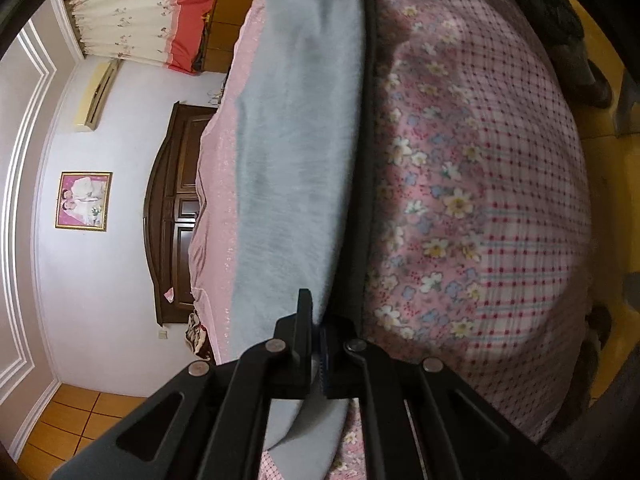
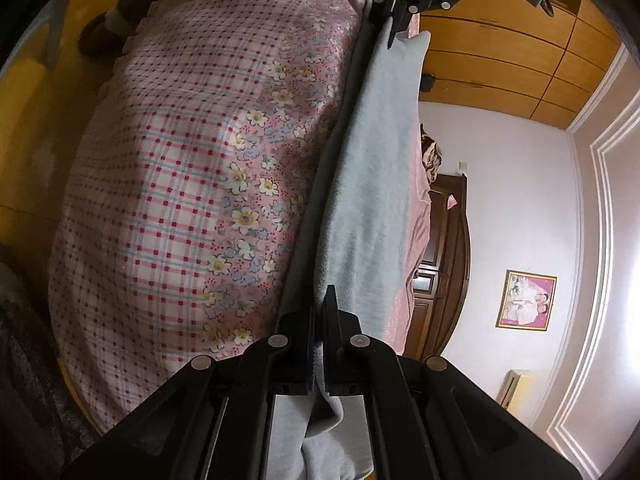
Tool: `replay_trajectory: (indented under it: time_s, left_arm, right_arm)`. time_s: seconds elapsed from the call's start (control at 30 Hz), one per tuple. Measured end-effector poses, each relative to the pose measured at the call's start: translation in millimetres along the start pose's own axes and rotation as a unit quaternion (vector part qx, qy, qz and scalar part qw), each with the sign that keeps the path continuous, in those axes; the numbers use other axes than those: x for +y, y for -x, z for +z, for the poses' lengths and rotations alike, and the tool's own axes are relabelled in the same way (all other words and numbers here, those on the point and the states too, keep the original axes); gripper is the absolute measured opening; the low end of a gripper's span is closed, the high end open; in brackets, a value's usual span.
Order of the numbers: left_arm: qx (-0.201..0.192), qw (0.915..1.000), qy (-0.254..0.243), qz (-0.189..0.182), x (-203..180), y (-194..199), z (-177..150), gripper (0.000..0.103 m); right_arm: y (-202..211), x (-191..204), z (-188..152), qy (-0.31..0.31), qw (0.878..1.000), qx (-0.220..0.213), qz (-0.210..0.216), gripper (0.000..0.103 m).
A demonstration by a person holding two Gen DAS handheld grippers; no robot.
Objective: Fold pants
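Both the left gripper (image 1: 316, 332) and right gripper (image 2: 320, 320) are clenched on the grey pants (image 1: 292, 152), stretched above the bed (image 1: 480, 200); a weak pinch could drop an edge.

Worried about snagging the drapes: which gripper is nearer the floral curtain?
Right. The right gripper holds the grey pants at the end towards the curtain. The left gripper holds the opposite end, farther from it.

Each gripper, left (image 1: 316, 336) and right (image 2: 320, 320), is built from matte black linkage arms joined by round silver rivets, with slotted cut-outs.
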State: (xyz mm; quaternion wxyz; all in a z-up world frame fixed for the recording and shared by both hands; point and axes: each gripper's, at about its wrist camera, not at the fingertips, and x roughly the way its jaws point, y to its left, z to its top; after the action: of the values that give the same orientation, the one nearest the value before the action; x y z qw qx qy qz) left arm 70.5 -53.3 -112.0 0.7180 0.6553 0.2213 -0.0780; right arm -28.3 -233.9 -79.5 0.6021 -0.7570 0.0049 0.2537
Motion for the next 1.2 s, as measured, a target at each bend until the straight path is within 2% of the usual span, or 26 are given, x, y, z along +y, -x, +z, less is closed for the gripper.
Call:
replay_trajectory:
  time_s: [0.2,0.3,0.43,0.53,0.6,0.77,0.9,0.97,1.07,1.2]
  left_arm:
    - [0.005,0.9997,0.014,0.018,-2.8,-8.8,-0.3,0.003]
    - [0.005,0.9993,0.03,0.02,21.0,-14.8,-0.2,0.003]
    - [0.008,0.9973,0.042,0.059,70.9,-33.9,3.3,0.003]
    - [0.005,0.9956,0.052,0.078,102.4,-48.5,7.7,0.003]
    - [0.007,0.9948,0.072,0.072,132.4,-71.3,12.5,0.003]
    - [0.017,0.9915,0.105,0.076,197.1,-124.2,25.8,0.003]
    - [0.022,0.9878,0.123,0.093,228.3,-158.4,38.2,0.003]
    - [0.022,0.9862,0.128,0.103,229.0,-167.7,42.4,0.003]
    - [0.02,0.9877,0.096,0.121,203.8,-170.5,44.8,0.003]
    - [0.004,0.9922,0.051,0.114,160.8,-134.5,31.8,0.003]
  right_arm:
    - [-3.5,5.9,0.6,0.013,1.0,0.008,-0.001,0.004]
    - [-2.5,-2.4,0.2,-0.003,1.0,0.008,-0.002,0.004]
    - [-16.7,-30.8,-9.5,0.006,0.999,0.019,-0.051,0.004]
    - [-41.0,-68.3,-21.3,-0.012,0.996,0.036,-0.077,0.004]
    - [-59.1,-87.0,-28.6,-0.02,0.996,0.041,-0.078,0.004]
    - [-125.8,-132.7,-51.9,0.009,0.993,0.066,-0.101,0.004]
    - [-176.8,-167.7,-69.8,0.008,0.988,0.094,-0.119,0.004]
    - [-199.2,-174.1,-76.7,0.009,0.987,0.108,-0.119,0.004]
    - [-213.1,-163.0,-78.5,0.013,0.988,0.114,-0.101,0.004]
    - [-184.0,-133.3,-70.3,0.024,0.991,0.092,-0.094,0.004]
